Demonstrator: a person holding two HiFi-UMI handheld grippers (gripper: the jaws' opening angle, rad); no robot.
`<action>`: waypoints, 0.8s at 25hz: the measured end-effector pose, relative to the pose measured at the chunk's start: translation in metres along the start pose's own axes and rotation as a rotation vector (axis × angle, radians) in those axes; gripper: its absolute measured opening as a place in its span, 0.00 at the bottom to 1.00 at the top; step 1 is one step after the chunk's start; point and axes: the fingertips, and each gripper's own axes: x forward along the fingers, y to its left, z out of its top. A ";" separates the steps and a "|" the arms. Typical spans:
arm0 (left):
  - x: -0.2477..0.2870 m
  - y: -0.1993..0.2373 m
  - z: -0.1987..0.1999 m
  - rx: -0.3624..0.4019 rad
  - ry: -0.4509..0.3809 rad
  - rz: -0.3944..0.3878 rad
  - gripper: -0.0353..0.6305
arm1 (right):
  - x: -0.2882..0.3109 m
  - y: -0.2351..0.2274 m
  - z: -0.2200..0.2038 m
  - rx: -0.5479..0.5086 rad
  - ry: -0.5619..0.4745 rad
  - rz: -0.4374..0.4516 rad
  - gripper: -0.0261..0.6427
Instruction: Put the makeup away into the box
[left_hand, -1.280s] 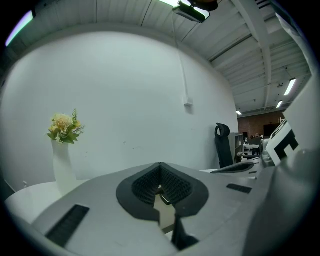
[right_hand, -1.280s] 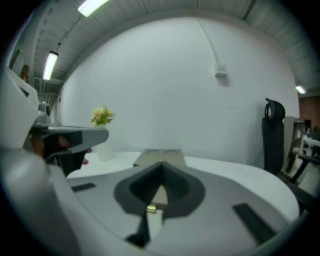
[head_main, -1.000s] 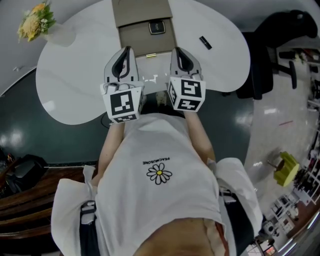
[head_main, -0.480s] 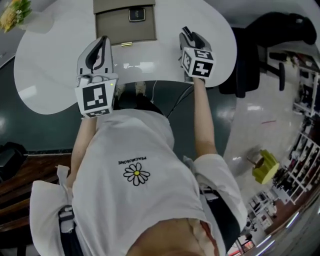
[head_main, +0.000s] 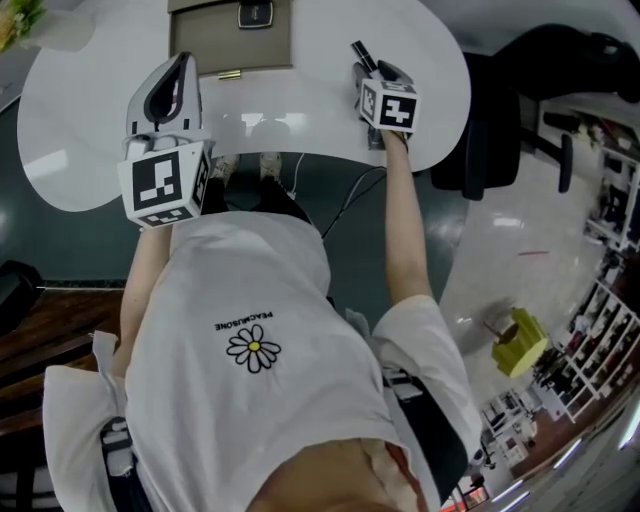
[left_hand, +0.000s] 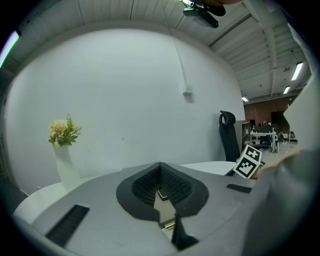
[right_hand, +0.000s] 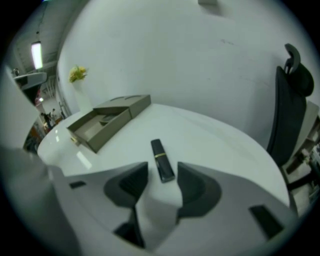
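**Lining up on the lipstick**

Right claw (right_hand: 162, 172) has just been opening, jaws straddling the lipstick's (right_hand: 161, 156) near end on the bench (right_hand: 215, 145), untouched, ready to pinch. Box (right_hand: 115, 131) sits open farther off. Left claw (left_hand: 161, 172) looks closed, empty.

We see bare white table (head_main: 300, 105) open between the lipstick (right_hand: 162, 161) and the box (head_main: 220, 50) at its far edge, vase (left_hand: 65, 167) well left, office chair (head_main: 520, 120) beyond our right edge.
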 end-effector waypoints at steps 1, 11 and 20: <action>0.000 -0.004 0.000 0.003 0.001 -0.002 0.08 | 0.001 -0.001 0.000 -0.008 -0.001 -0.002 0.32; -0.009 -0.015 0.005 0.019 -0.008 0.014 0.08 | 0.002 0.000 0.003 -0.080 -0.008 0.014 0.20; -0.018 -0.006 0.003 -0.009 -0.025 0.036 0.08 | -0.013 -0.003 0.010 -0.054 -0.022 -0.070 0.20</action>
